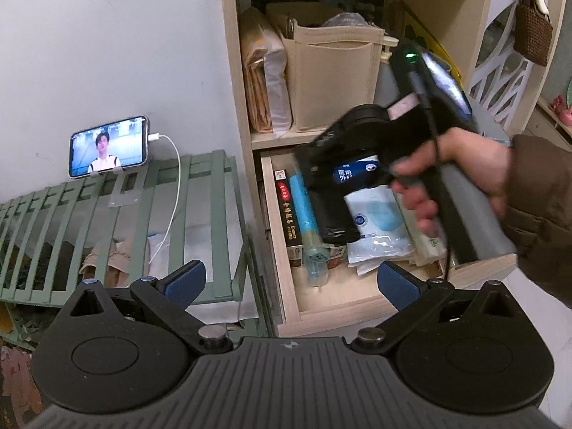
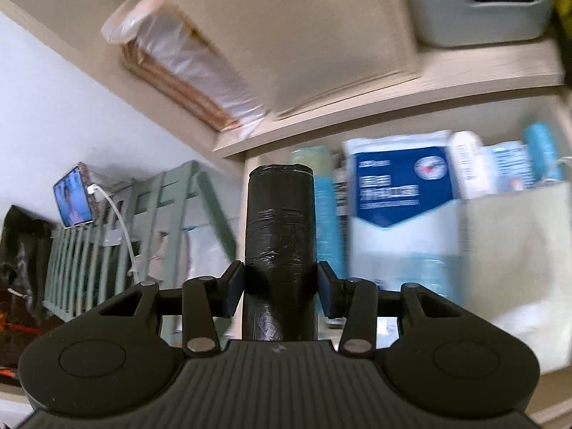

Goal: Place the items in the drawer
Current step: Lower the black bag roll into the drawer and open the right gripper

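Right claw point(image 2: 280, 287) grips black roll point(image 2: 279, 236) over crowded drawer point(image 1: 282, 243); it may jam. Left claw point(image 1: 291, 282) gapes wide.

Both wrist cams face down at drawer point(image 1: 286, 307).

Black roll point(image 2: 279, 246), blue pads point(image 2: 327, 287)

Lit phone point(image 1: 108, 146) with white cable point(image 1: 171, 193) atop green slatted rack point(image 1: 118, 225)
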Demonstrator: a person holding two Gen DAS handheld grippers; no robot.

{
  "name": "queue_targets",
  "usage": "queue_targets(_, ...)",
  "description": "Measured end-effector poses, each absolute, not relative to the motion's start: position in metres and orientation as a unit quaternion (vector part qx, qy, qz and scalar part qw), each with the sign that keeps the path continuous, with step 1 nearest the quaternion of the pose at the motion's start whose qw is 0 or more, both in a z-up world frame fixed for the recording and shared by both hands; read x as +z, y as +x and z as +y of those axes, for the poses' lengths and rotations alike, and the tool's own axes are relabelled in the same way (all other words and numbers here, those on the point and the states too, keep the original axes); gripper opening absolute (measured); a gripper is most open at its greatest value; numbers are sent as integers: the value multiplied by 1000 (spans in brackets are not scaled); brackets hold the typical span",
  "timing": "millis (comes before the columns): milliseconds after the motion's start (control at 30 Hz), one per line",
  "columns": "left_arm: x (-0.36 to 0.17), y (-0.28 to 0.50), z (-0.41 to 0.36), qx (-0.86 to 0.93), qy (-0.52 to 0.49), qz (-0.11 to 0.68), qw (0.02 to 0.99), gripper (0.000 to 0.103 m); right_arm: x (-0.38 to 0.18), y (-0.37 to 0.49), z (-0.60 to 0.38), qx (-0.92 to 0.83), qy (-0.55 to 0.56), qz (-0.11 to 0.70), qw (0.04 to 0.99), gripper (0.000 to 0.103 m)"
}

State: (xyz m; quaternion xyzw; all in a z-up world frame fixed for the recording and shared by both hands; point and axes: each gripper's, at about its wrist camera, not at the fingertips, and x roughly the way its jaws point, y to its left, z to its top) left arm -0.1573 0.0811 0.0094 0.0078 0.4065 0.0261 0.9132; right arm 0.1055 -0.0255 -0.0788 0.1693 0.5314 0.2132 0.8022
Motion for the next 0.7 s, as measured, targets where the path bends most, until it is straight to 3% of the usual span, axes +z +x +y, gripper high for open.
queue_targets(700,5,-150,112,25,-14,407,913,103,-106,145,35,160,91,550,814,50)
